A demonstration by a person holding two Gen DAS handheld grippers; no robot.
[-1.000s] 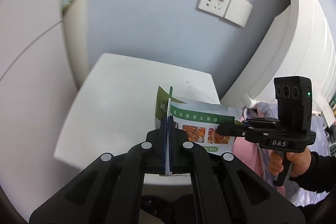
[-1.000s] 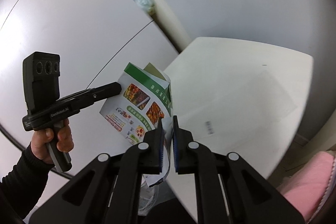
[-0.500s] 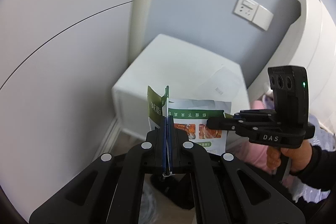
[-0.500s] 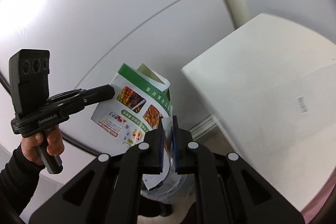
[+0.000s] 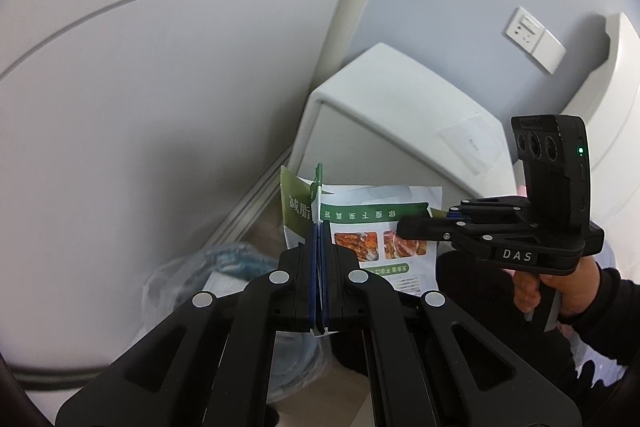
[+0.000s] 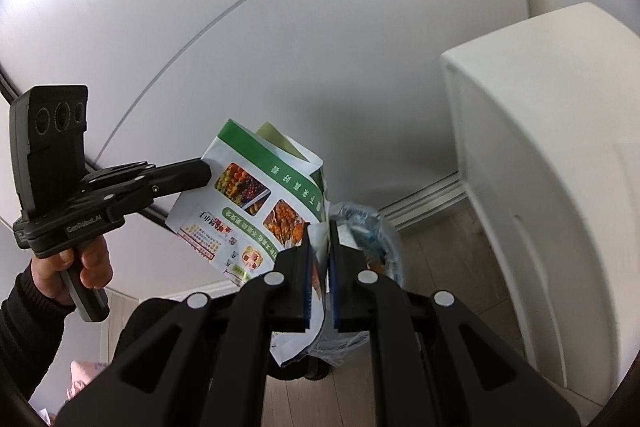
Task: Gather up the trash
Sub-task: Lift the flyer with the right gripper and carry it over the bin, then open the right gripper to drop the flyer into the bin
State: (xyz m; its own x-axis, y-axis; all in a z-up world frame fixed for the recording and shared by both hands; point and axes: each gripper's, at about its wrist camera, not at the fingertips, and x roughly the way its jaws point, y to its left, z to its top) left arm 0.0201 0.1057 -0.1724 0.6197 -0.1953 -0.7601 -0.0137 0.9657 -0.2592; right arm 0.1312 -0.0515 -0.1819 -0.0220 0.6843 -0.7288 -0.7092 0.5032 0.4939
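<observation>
A green-and-white printed food bag point(image 5: 372, 227) hangs in the air between both grippers. My left gripper point(image 5: 319, 231) is shut on the bag's left edge. My right gripper point(image 6: 319, 231) is shut on the bag's other edge point(image 6: 256, 203). In the left wrist view the right gripper point(image 5: 404, 227) reaches in from the right. In the right wrist view the left gripper point(image 6: 202, 173) pinches the bag's top left corner. A trash bin with a clear plastic liner point(image 5: 208, 275) stands on the floor below the bag, also seen in the right wrist view point(image 6: 368, 231).
A white cabinet point(image 5: 400, 123) stands to the right of the bin, also in the right wrist view point(image 6: 540, 167). A pale wall panel point(image 5: 160, 87) is behind the bin. A wall socket point(image 5: 528, 29) and a white bed headboard point(image 5: 616, 99) are at the far right.
Both grippers carried the bag off the white cabinet top, leftward and down. The lined trash bin has come into view below the bag.
</observation>
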